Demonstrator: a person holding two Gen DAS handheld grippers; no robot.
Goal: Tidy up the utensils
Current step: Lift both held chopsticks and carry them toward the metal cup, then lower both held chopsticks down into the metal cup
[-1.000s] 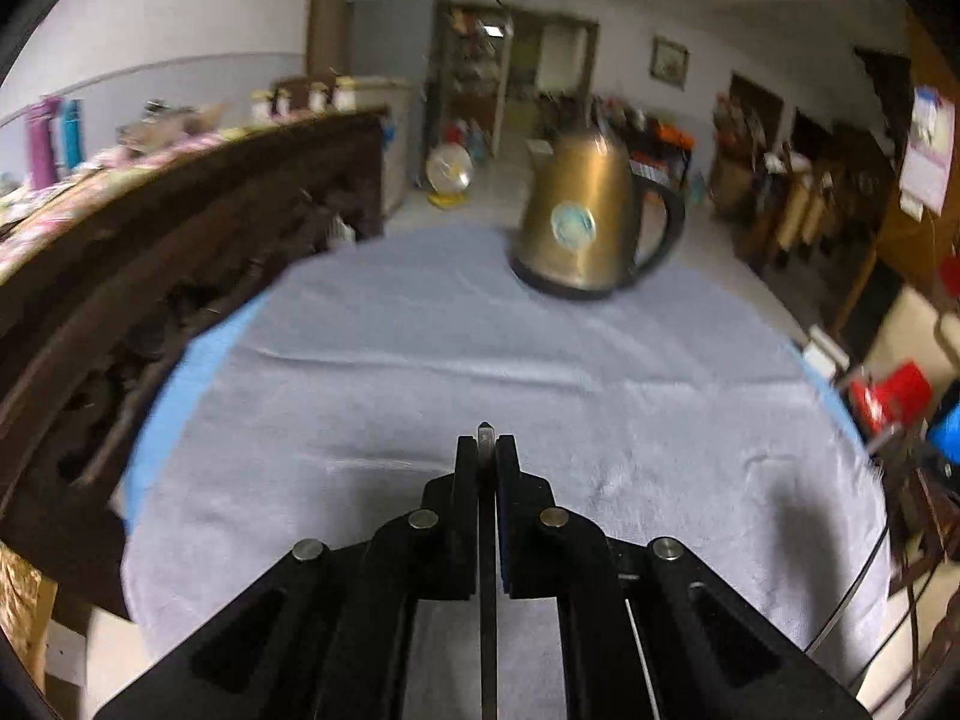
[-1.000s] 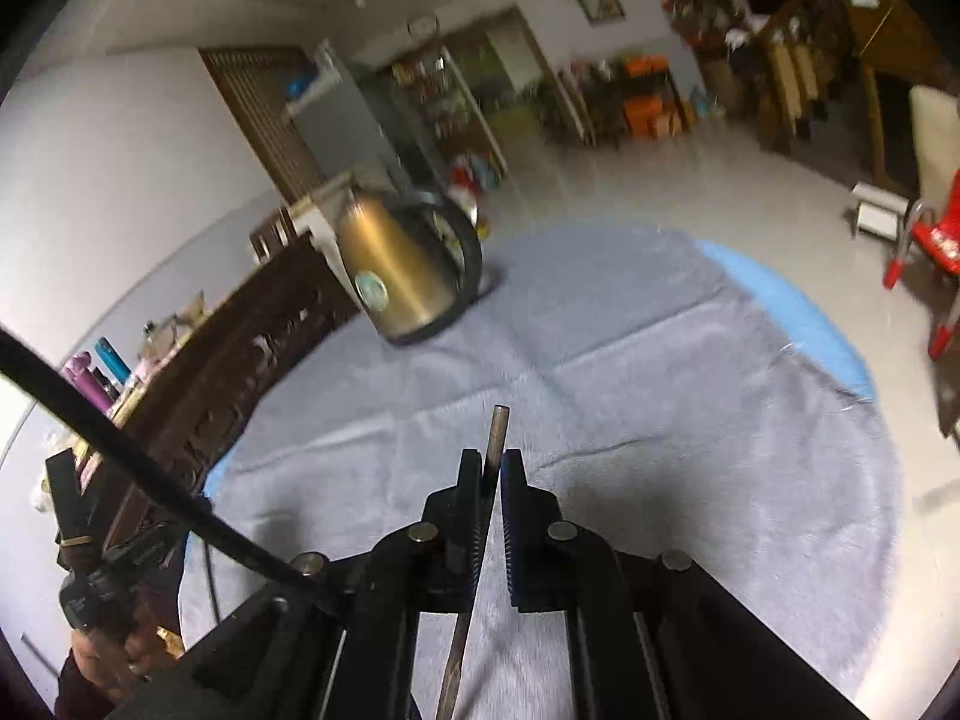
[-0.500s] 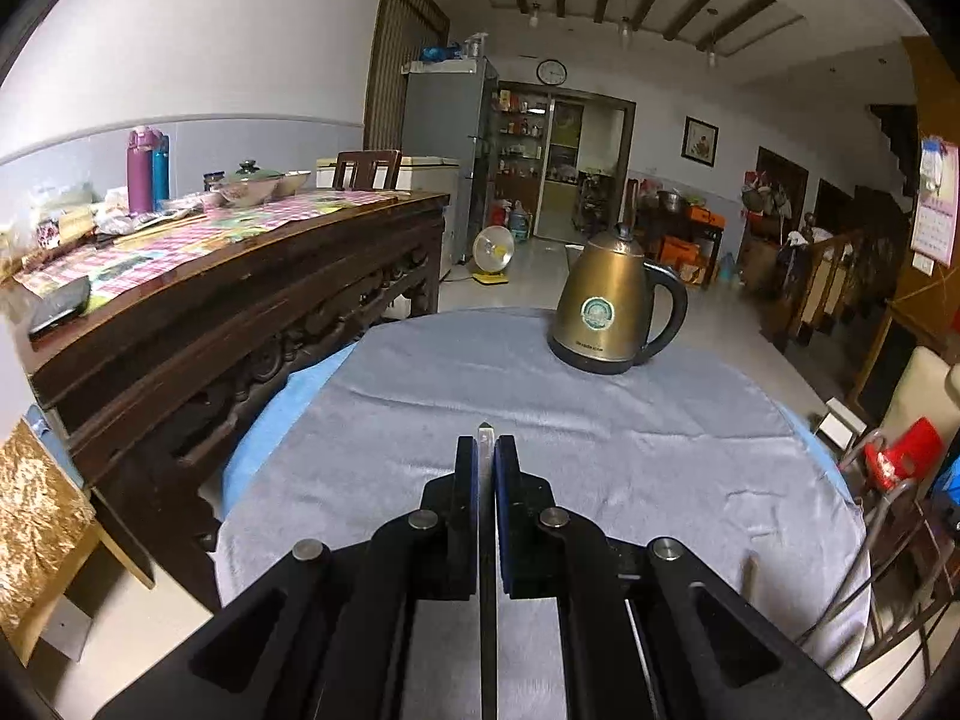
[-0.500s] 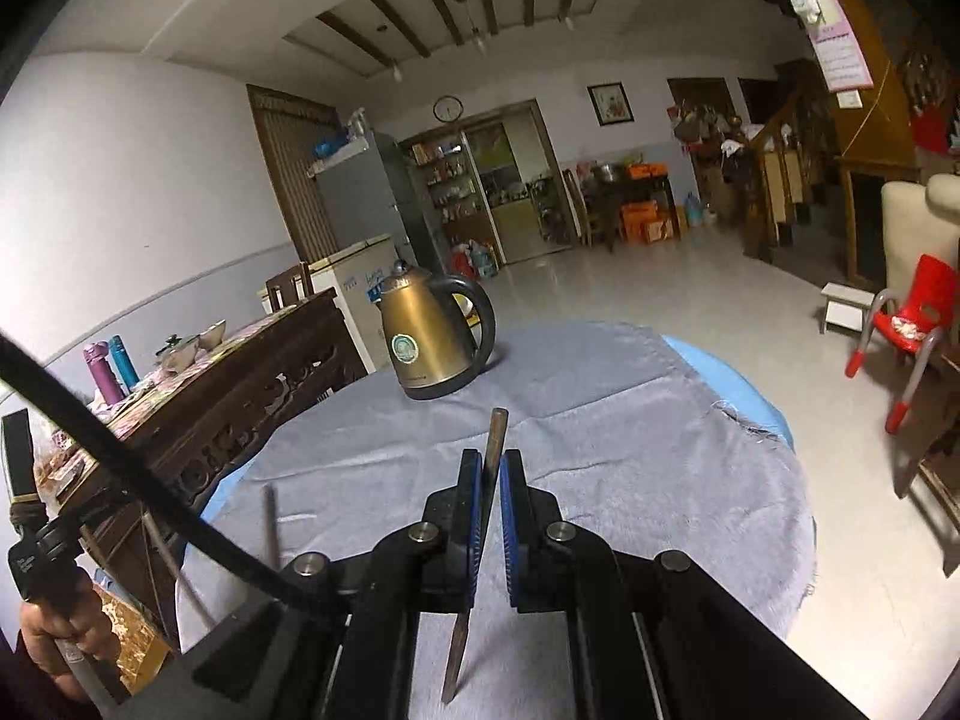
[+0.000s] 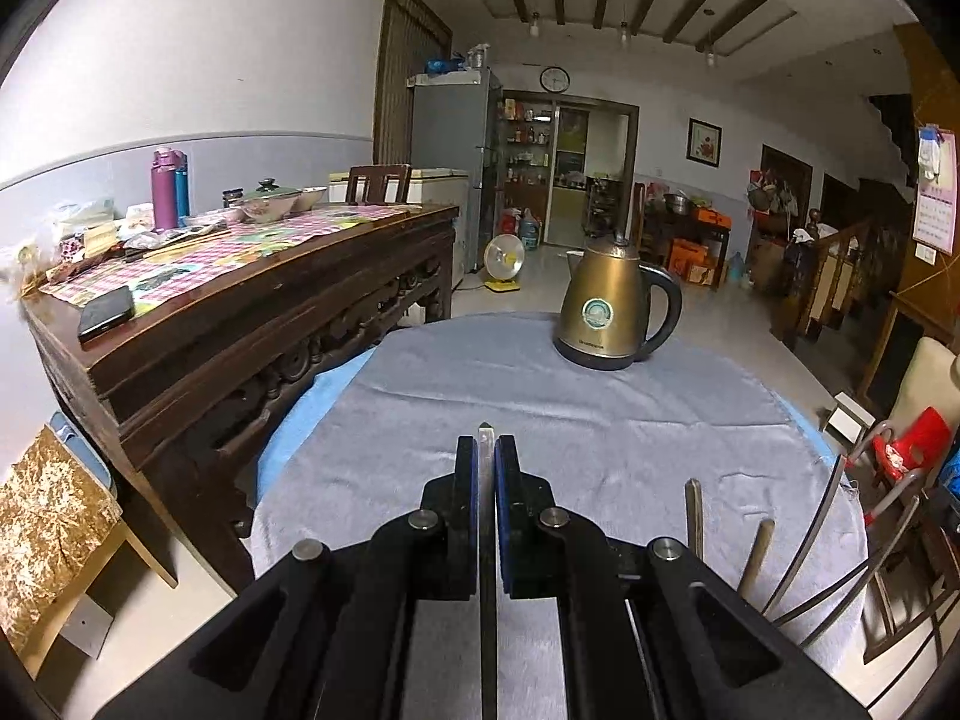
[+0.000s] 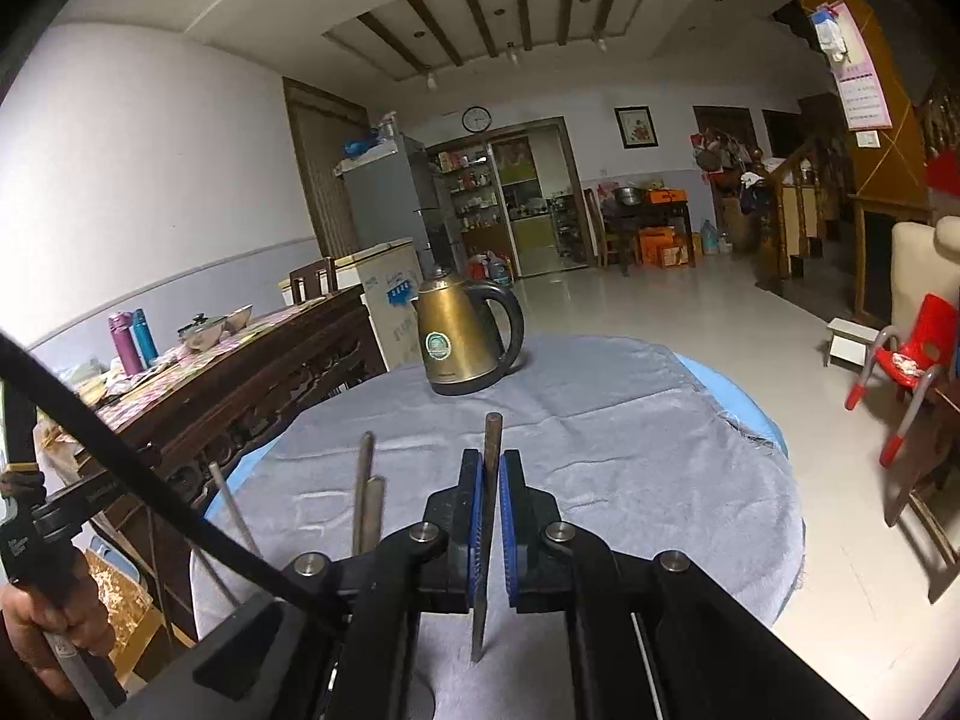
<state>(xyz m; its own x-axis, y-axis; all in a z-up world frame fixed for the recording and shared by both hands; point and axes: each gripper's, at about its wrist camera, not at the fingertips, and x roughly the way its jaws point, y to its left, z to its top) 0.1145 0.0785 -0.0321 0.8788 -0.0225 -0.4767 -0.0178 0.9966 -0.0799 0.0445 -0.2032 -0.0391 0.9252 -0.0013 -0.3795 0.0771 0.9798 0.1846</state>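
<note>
**Two claws, each clamped on a thin metal utensil, above a cloth-covered round bench**

Left wrist view: The left claw (image 5: pixel 487 450) is closed on a flat, silvery utensil handle (image 5: pixel 486 516), which runs straight back between its blue-lined pads and pokes just past the tips. Ahead of the claw a grey cloth (image 5: pixel 540 420) covers the round bench (image 5: pixel 312 402), whose blue edge shows at the left beyond the cloth. Most of the cloth ahead is bare. At the far side, ahead and a little right of the claw, stands a gold kettle (image 5: pixel 606 318) with a black handle. Close to the left of the bench's edge is a dark carved sideboard (image 5: pixel 252 324). To the right of the claw two more slim utensil ends (image 5: pixel 694 516) stand up near the bench's right edge, beside curved metal chair rails (image 5: pixel 840 540).

Right wrist view: The right claw (image 6: pixel 491 468) is closed on a dull brown-grey metal rod-like utensil (image 6: pixel 489 516), tilted slightly, its blunt end past the tips. Bare cloth lies ahead up to the kettle (image 6: pixel 459 336), just left of straight ahead. The cloth's frayed right edge lies to the right, with open tiled floor (image 6: pixel 690 312) beyond. Left of the claw are two upright utensil ends (image 6: pixel 363 492) and the person's other hand (image 6: pixel 54 630) at the corner.
</note>
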